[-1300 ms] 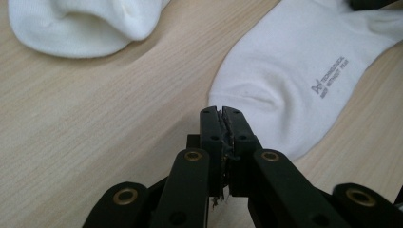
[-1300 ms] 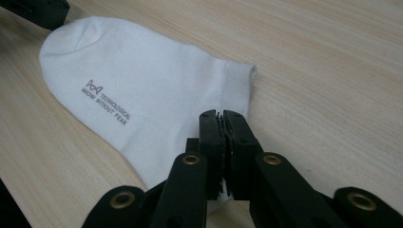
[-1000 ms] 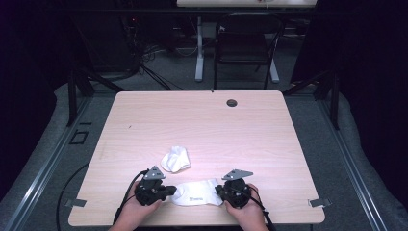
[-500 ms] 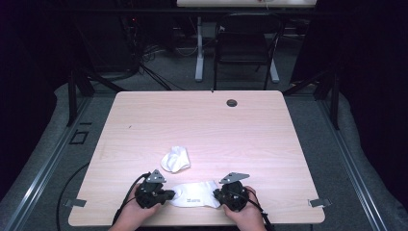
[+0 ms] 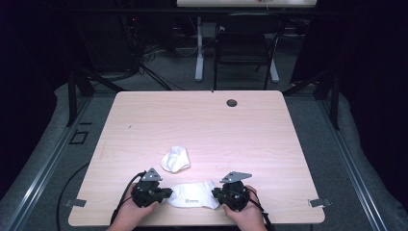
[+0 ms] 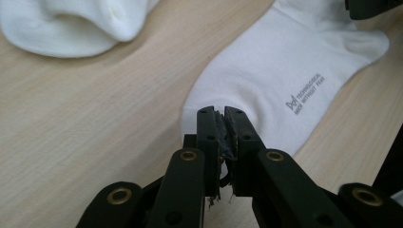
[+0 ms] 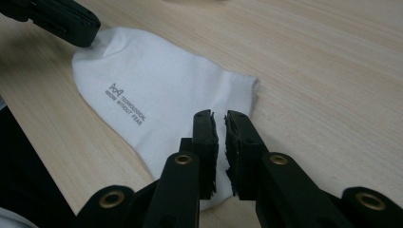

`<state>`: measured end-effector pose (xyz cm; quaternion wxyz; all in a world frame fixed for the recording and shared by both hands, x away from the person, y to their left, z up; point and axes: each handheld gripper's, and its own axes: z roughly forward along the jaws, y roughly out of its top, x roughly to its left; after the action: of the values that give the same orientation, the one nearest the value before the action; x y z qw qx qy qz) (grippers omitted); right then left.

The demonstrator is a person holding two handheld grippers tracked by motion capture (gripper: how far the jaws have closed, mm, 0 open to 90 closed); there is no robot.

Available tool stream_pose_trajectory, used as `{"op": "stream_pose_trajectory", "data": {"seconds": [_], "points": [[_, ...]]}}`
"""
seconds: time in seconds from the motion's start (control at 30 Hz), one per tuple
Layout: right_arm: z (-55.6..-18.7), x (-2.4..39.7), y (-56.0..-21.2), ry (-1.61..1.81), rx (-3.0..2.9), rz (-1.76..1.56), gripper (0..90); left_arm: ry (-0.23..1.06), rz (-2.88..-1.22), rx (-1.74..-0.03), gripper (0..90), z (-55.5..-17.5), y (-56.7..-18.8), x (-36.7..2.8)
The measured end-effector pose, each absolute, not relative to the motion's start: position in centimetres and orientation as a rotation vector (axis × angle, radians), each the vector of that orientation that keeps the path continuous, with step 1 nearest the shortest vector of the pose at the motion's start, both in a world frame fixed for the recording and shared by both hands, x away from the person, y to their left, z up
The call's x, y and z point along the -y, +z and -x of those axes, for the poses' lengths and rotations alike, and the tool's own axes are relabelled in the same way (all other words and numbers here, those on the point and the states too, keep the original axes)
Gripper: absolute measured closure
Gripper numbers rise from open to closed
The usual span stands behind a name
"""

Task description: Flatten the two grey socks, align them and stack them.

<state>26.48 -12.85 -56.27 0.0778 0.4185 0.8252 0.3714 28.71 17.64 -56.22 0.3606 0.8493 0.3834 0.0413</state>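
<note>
Crumpled white sock (image 5: 175, 159) just beyond the flat sock (image 5: 194, 195).

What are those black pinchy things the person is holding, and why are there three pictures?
Those are tools for pinching. A person holds one hand-held gripper in each hand: the left hand-held gripper and the right hand-held gripper. One picture comes from a camera high above the wooden table. The other two come from little cameras riding on each tool, looking along its black jaws. On the table lies a flat white sock with small grey writing, and beside it a crumpled white sock. Each tool sits at one end of the flat sock. The left jaws are nearly shut at its edge. The right jaws have just been opening, a small gap between them, the sock lying beneath.
</note>
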Motion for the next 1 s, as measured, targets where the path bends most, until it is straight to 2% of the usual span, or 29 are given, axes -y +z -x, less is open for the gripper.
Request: {"op": "stream_pose_trajectory", "data": {"seconds": [0.33,0.5,1.0], "points": [[-26.8,13.3,-55.8,1.133,-2.434,-1.250,76.2,0.176,-2.076,-1.070,73.0,-30.8,-55.3,-19.3],[-26.9,13.3,-55.9,1.150,-2.419,-1.273,76.0,0.189,-2.038,-1.126,70.3,-32.4,-55.3,-19.5],[-27.1,13.7,-55.8,1.155,-2.394,-1.300,75.7,0.276,-2.065,-1.164,58.0,-36.1,-55.8,-16.6]]}}
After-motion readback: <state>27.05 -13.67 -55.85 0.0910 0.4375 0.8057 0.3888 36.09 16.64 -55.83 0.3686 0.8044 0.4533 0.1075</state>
